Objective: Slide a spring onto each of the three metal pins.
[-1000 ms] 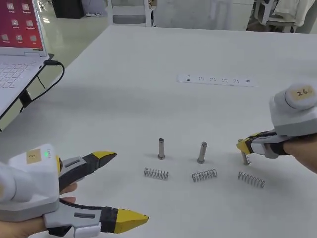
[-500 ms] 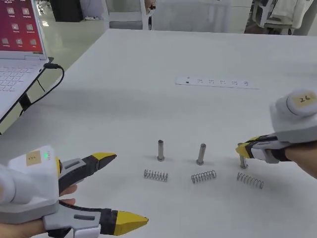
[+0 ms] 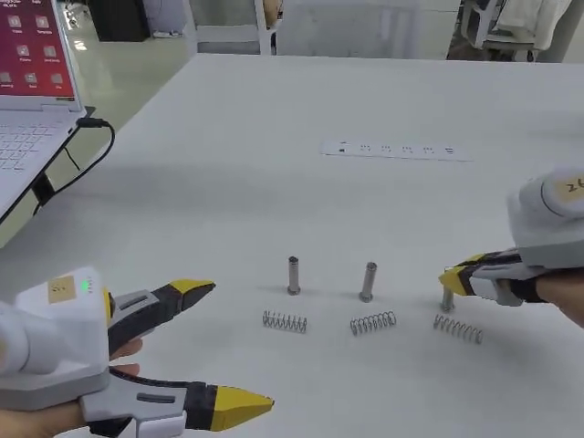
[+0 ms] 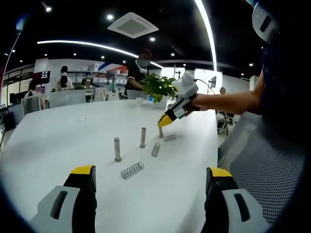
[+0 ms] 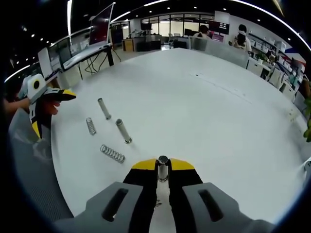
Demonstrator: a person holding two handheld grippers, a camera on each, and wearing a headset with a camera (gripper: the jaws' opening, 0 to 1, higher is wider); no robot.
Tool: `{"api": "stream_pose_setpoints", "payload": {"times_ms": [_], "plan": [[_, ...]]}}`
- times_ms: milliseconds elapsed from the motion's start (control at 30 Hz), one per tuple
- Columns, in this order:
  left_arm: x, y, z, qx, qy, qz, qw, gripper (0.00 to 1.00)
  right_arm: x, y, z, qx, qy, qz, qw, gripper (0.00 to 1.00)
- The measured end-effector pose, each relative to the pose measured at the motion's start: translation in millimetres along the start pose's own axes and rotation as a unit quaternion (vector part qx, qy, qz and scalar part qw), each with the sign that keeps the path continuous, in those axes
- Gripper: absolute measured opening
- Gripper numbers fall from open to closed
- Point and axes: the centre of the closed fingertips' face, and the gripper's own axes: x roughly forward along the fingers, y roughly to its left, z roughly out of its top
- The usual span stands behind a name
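Three short metal pins stand in a row on the white table: the left pin (image 3: 293, 275), the middle pin (image 3: 368, 282) and the right pin (image 3: 447, 299). In front of each lies a spring: left (image 3: 285, 321), middle (image 3: 373, 323), right (image 3: 457, 328). My right gripper (image 3: 454, 278) is shut on the right pin (image 5: 163, 171), whose top shows between the yellow tips. My left gripper (image 3: 241, 345) hovers open at the near left, well short of the left pin (image 4: 117, 149) and its spring (image 4: 132, 170).
A white power strip (image 3: 397, 151) lies farther back on the table. An open laptop (image 3: 27, 82) with a black cable (image 3: 87, 146) sits at the far left edge. Office chairs and people are beyond the table.
My right gripper has sunk slightly lower around the right pin. The left gripper, the other pins and the springs have stayed put; the head view has shifted a little.
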Motion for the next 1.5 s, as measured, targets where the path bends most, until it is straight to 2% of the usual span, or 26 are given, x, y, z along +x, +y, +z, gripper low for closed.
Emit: {"api": "stream_pose_setpoints", "payload": {"times_ms": [733,1267,1500], "plan": [[1.5,-2.2,-0.4,-0.003,0.0,0.003,1.0,0.91,-5.5,0.4,-7.6,-0.007,0.004,0.001,1.0,0.06],[2.4,-2.6,-0.3,-0.003,0.001,0.001,1.0,0.91,-5.2,3.3,-8.9,-0.04,0.015,0.003,0.9991,0.06],[1.7,-3.0,-1.1,-0.004,0.001,0.001,1.0,0.91,-4.5,5.1,-10.6,-0.048,0.018,0.005,0.9986,0.09]]}}
